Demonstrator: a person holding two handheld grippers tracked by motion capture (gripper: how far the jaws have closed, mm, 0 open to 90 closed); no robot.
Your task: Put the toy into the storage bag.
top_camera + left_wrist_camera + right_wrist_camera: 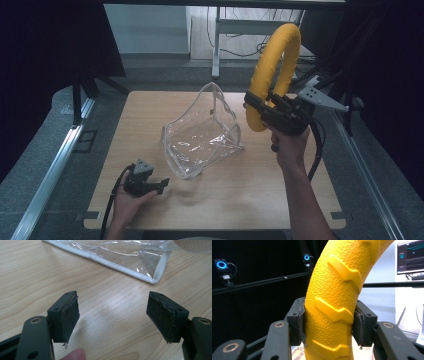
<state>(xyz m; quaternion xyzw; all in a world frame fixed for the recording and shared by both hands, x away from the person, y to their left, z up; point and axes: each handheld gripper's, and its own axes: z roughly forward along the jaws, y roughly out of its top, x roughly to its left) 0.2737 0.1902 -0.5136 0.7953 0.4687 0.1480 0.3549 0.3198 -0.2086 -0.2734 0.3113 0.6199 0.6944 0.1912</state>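
Wooden tabletop [280, 200] is mostly bare, with dark curtains and frame rails around it.

Left gripper [161, 186] is rested low near the table's front-left edge, held still in a hand [127, 200]; its jaws are spread wide with nothing between them (bare wood is seen between the pads in the left gripper view). Just ahead of those jaws lies the clear plastic pouch [202, 135], its white-piped corner [153, 280] closest to them, apart and not touched. Mouth of the pouch is stood open and upward, probably so something can be dropped in. Left gripper is judged to be parked there to pin or lift that rim when needed.

Right gripper [257, 107] is held up off the table, right of the pouch. Its jaws are clamped on the yellow ring [272, 65], pads [300, 322] pressed on both sides of the textured tube [332, 315]. Ring is gripped at its lower arc, so most of it is stood above the jaws.

Open room: free air between ring and pouch mouth; table edge right of the gripper is near. Ring looks about as wide as the pouch mouth, so snagging is a risk.
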